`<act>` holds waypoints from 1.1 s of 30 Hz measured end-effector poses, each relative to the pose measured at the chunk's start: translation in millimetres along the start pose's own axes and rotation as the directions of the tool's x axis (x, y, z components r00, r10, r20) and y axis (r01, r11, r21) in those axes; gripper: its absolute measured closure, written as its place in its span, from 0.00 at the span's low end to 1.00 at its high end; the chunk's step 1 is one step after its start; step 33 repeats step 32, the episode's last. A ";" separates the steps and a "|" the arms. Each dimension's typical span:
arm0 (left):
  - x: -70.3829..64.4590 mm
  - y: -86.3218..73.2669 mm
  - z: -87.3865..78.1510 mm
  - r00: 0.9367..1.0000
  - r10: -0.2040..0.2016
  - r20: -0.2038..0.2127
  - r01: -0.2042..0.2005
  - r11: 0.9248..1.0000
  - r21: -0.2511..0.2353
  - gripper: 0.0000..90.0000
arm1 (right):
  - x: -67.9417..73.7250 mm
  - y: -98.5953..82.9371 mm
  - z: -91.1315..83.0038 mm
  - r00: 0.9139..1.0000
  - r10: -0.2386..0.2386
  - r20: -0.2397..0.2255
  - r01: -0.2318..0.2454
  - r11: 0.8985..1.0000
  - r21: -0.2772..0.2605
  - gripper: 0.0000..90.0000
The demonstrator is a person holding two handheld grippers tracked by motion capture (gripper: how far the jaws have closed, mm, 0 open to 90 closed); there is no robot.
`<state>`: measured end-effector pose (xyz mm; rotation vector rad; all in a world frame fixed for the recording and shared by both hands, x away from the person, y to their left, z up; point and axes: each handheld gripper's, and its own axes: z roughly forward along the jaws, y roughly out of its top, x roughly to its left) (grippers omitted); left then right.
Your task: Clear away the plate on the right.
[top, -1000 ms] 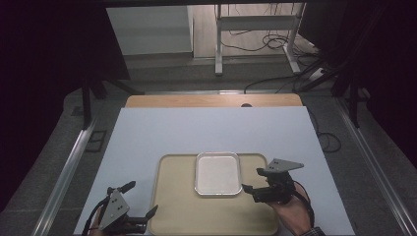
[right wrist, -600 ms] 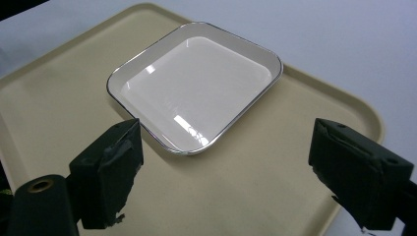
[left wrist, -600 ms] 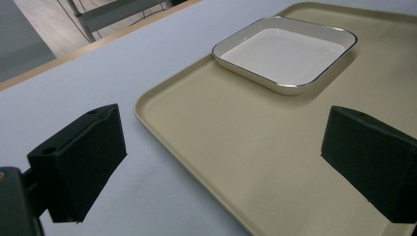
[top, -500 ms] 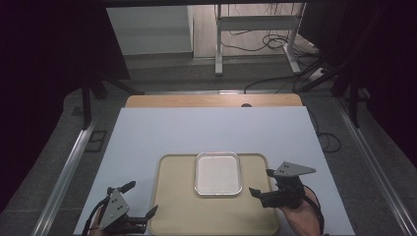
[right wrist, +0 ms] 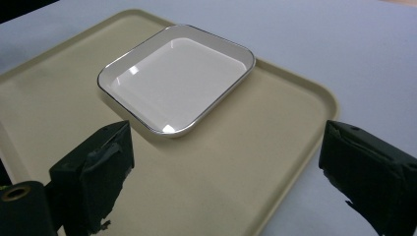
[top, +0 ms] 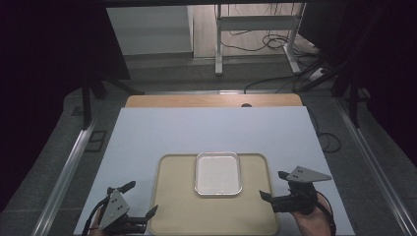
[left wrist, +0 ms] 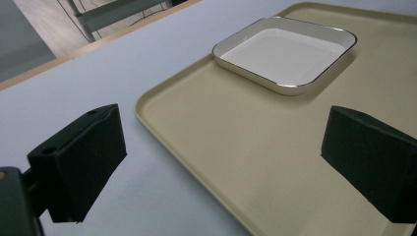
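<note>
A beige tray lies on the pale blue table near the front edge. On its far part rests a white square dish with a thin metallic rim, empty. The same dish appears in the left gripper view on the tray, and the dish on the tray in the right gripper view. My left gripper stands open at the tray's front left corner. My right gripper is open over the tray's right edge, apart from the dish. Nothing is between either pair of jaws.
The pale blue table top stretches bare beyond the tray, with a wooden strip at its far edge. Past it lie a grey floor, metal frame legs and loose cables. Rails run along both sides.
My right gripper has drawn back toward the front right, away from the dish, and now sits at the tray's right edge. The left gripper has stayed put.
</note>
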<state>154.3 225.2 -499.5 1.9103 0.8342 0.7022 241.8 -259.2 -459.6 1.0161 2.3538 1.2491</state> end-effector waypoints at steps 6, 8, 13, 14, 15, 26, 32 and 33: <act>0.2 -0.1 -0.1 1.000 -0.002 0.000 0.002 1.000 0.000 0.03 | -1.7 -7.3 -10.8 1.000 0.005 0.023 -0.005 1.000 -0.009 0.06; 0.3 -0.1 -0.2 1.000 -0.004 0.000 0.004 1.000 -0.001 0.03 | -2.0 -10.2 -14.1 1.000 0.006 0.029 -0.006 1.000 -0.010 0.05; 0.2 -0.1 -0.2 1.000 -0.003 0.000 0.003 1.000 -0.001 0.03 | -2.9 -18.1 -21.4 0.999 0.014 0.043 -0.014 1.000 -0.004 0.04; 0.2 -0.1 -0.2 1.000 -0.003 0.000 0.003 1.000 -0.001 0.03 | -3.0 -19.3 -22.5 0.999 0.015 0.045 -0.015 1.000 -0.004 0.04; 0.2 -0.1 -0.2 1.000 -0.004 0.000 0.004 1.000 -0.001 0.03 | -3.3 -21.4 -24.3 0.999 0.017 0.048 -0.016 1.000 -0.006 0.04; 0.4 -0.3 -0.4 1.000 -0.005 -0.001 0.005 1.000 -0.001 0.03 | -3.5 -39.2 -35.7 0.997 0.054 0.056 -0.054 0.999 0.003 0.03; 0.5 0.0 0.0 1.000 -0.007 -0.001 0.007 1.000 -0.001 0.03 | -3.5 -43.2 -38.2 0.997 0.071 0.042 -0.071 0.997 0.006 0.03; 0.5 0.0 0.0 1.000 -0.007 -0.001 0.007 1.000 -0.001 0.03 | -3.5 -43.2 -38.2 0.997 0.071 0.042 -0.071 0.997 0.006 0.03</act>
